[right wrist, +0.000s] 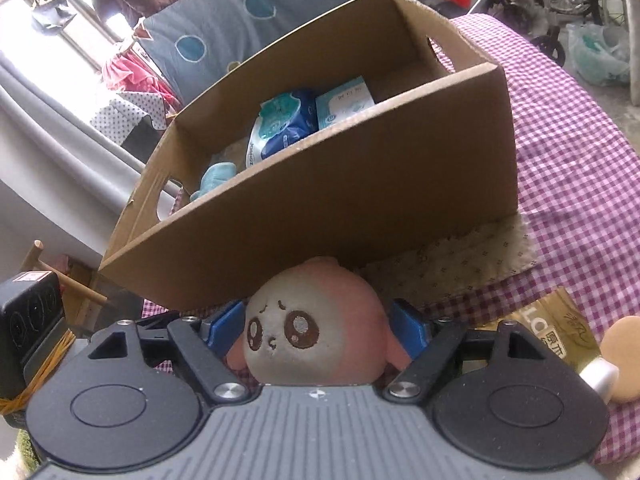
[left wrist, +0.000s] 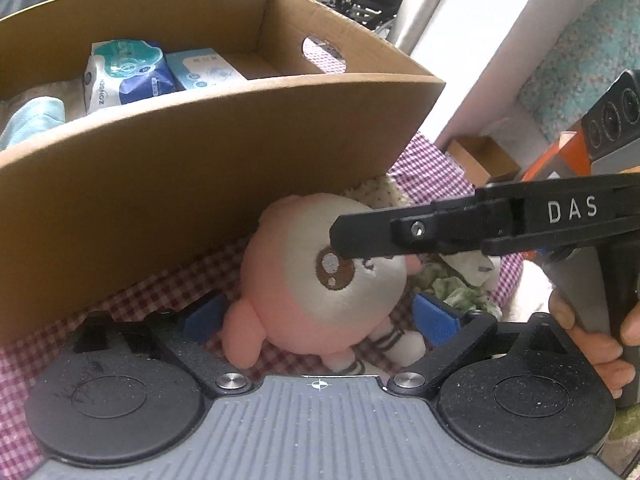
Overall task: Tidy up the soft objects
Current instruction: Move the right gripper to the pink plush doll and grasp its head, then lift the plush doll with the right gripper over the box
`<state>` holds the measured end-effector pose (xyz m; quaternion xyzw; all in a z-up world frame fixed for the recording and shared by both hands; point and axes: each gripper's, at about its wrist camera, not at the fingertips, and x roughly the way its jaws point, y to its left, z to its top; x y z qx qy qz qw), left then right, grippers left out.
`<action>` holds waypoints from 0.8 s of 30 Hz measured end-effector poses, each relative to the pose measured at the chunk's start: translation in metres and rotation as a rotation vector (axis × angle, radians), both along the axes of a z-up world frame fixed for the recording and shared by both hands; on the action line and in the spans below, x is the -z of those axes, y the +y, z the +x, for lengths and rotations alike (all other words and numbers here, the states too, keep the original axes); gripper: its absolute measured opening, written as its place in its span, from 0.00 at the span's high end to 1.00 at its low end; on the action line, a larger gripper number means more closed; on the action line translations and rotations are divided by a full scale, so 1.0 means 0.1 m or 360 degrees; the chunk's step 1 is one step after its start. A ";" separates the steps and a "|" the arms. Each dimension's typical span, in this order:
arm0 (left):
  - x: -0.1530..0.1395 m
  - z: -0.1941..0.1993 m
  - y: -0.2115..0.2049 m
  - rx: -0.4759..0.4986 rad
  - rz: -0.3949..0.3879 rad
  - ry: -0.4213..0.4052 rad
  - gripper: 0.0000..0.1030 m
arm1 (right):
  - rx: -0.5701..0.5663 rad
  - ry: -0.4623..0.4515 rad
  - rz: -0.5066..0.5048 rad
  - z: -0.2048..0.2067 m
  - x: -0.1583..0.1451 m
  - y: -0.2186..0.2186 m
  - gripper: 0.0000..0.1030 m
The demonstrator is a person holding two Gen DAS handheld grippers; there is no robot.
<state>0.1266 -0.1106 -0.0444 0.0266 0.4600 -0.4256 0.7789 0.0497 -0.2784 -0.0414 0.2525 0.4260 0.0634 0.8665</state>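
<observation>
A pink plush doll with a pale face and brown embroidered eyes lies on the checked tablecloth, pressed up against the near wall of the cardboard box. Both tools converge on it.

The left gripper has its blue pads spread wide on either side of the doll's body; whether they touch the fabric cannot be told, but nothing looks squeezed. In the left wrist view the right gripper's black finger crosses over the doll's face, and a hand wraps that tool's handle at the right edge.

In its own view the right gripper also stands wide, one blue pad at each side of the doll's head, close to the cheeks without visibly pressing them.

The box wall rises directly behind the doll and blocks the way forward. Inside the box lie a blue-and-white tissue pack, a pale flat packet beside it and a light blue soft item further left. A beige patterned cloth lies partly under the box's corner, just beside the doll. A crumpled green-and-white fabric lies to the doll's right in the left view. A gold-coloured packet and a round tan-topped object sit near the right tool's edge
</observation>
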 end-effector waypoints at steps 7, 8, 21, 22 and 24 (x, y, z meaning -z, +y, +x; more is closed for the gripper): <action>0.06 0.03 -0.01 -0.0028 -0.0051 0.0057 0.17 | -0.0003 0.0002 0.0002 0.01 0.03 -0.03 0.26; 0.06 0.03 -0.01 -0.0035 -0.0062 0.0059 0.18 | 0.0001 -0.0002 0.0005 0.00 0.02 -0.03 0.28; -0.14 -0.11 0.19 -0.0113 -0.0121 0.0013 0.18 | -0.0027 -0.0085 -0.0003 -0.17 -0.20 0.14 0.32; -0.19 -0.13 0.23 -0.0123 -0.0130 -0.0001 0.18 | -0.0037 -0.0106 -0.0005 -0.19 -0.25 0.17 0.32; -0.30 -0.18 0.30 -0.0150 -0.0148 -0.0036 0.18 | -0.0056 -0.0151 -0.0005 -0.24 -0.34 0.22 0.32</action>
